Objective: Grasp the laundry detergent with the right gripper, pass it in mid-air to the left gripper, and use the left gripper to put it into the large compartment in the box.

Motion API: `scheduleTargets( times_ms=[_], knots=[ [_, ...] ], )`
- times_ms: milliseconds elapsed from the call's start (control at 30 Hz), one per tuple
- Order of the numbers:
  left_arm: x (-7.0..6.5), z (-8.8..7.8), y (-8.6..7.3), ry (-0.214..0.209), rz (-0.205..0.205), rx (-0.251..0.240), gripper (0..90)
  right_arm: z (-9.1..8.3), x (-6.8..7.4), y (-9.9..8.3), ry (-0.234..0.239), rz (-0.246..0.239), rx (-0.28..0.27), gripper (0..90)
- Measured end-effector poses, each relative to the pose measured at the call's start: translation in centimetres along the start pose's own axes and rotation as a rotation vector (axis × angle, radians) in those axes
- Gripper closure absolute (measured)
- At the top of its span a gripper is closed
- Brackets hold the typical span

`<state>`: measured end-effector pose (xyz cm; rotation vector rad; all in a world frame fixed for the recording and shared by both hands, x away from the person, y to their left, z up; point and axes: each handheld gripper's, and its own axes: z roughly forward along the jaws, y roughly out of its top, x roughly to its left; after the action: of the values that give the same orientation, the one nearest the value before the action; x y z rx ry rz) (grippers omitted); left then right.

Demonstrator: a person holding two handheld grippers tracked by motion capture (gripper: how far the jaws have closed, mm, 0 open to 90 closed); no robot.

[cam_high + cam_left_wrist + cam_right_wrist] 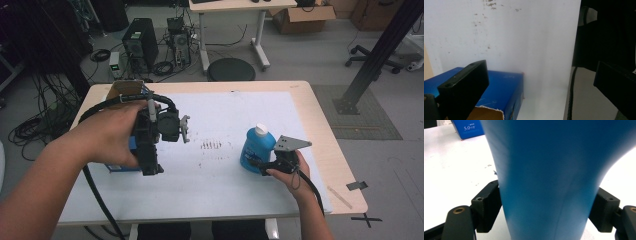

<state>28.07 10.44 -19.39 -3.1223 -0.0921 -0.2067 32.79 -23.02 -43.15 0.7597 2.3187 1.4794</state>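
While upright, blue bottle (549,177) sits clamped between right tongs (547,207).

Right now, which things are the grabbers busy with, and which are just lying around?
Part of the job:
- blue bottle, white cap, clamped between the right gripper jaws
- blue box, under the open left gripper

Just lying about:
- computer tower on the floor
- cardboard box on the floor
- round black stool

We count one blue bottle (257,149), one blue box (504,87), two grippers, left (150,167) and right (257,162), and one white mat (220,180) on one table (345,190).
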Motion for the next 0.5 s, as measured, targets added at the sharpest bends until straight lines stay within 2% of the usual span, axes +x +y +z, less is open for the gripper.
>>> scheduleTargets(
  times_ms=[500],
  knots=[
    [0.16, 0.10, 0.01, 0.000, -0.001, -0.002, 0.4, 0.03, -0.01, -0.05, 0.002, -0.013, -0.008, 32.0]
  ],
)
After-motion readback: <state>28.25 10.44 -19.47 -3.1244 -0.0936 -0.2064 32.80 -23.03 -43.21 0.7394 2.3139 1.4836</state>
